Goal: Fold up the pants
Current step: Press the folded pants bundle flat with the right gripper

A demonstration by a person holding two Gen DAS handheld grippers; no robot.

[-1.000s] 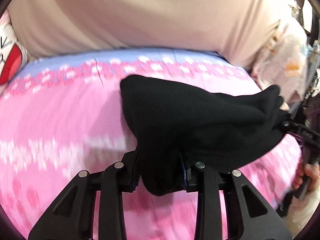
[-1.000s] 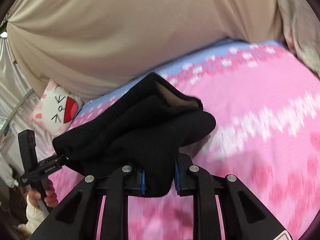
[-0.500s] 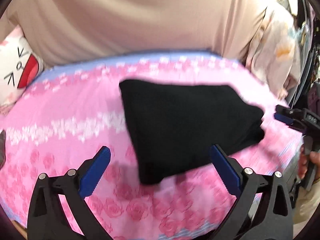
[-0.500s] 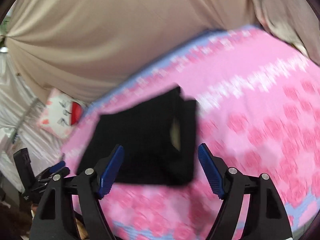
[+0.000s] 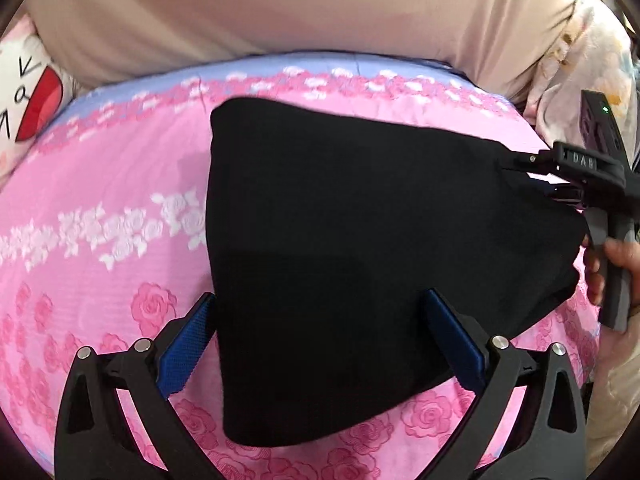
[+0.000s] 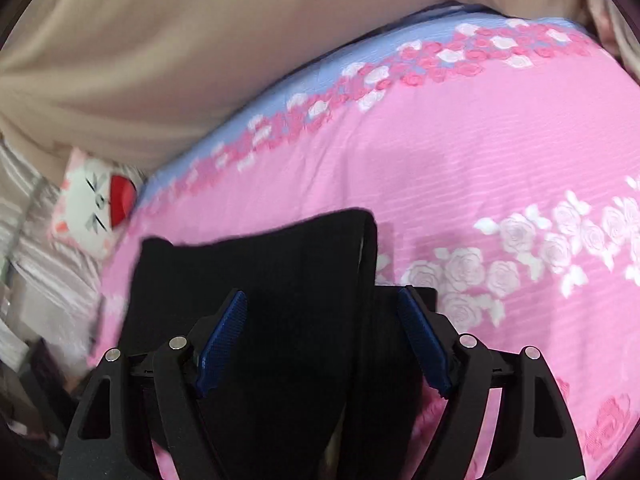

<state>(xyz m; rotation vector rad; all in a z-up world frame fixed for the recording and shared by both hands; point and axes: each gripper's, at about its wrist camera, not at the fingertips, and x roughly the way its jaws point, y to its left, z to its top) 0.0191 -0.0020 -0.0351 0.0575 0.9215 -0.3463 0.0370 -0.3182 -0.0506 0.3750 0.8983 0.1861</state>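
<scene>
Pants (image 5: pixel 360 248), one folded pair, one pink bedspread (image 5: pixel 100 184)

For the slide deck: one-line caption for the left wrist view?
Left gripper open over folded black fabric pants lying on a pink rose-print bedsheet.

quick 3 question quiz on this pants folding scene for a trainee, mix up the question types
1. True or false: the black pants lie folded on the pink floral bedspread.
2. The left gripper is: A) clamped on the cloth, B) wide open with its blue pads clear of the cloth, C) out of view.
3. Fill in: at the left edge, beside the bedspread, sits a white ____ pillow with a red mouth.

Key: 1 true; 2 B; 3 cat-face
</scene>
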